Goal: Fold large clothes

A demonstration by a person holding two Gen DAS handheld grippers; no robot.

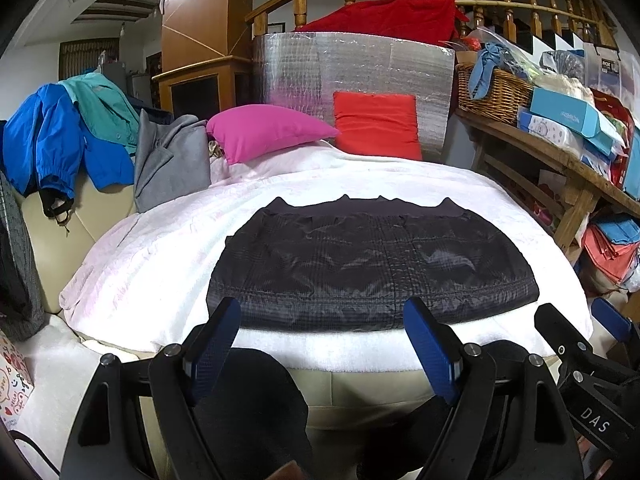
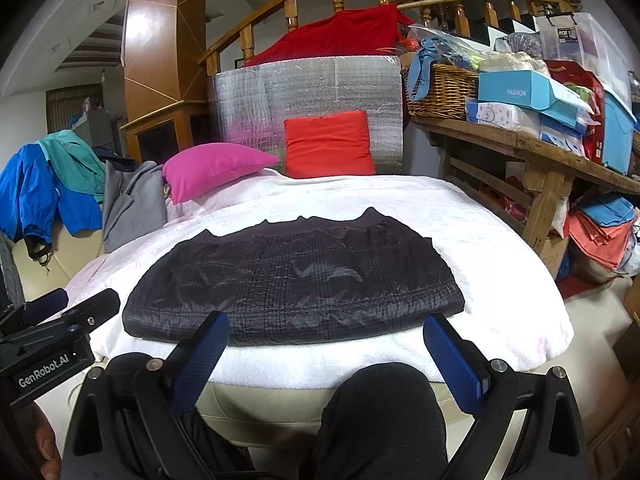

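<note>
Hovering: left claw (image 1: pixel 322 344) and right claw (image 2: pixel 326 354), both spread, empty, short of the near hem. Dark quilted garment (image 1: pixel 372 264) flat on white bed cover (image 1: pixel 160 256). Advice: pinch both near corners together, lift evenly.

White blanket-covered bed (image 1: pixel 160 264) — one dark garment laid out on it.

The folded black quilted garment (image 1: pixel 372 268) lies flat across the near middle; a magenta pillow (image 1: pixel 264 136) and a red cushion (image 1: pixel 376 124) sit at the far edge — grey clothing (image 1: pixel 172 160) beside them.
</note>
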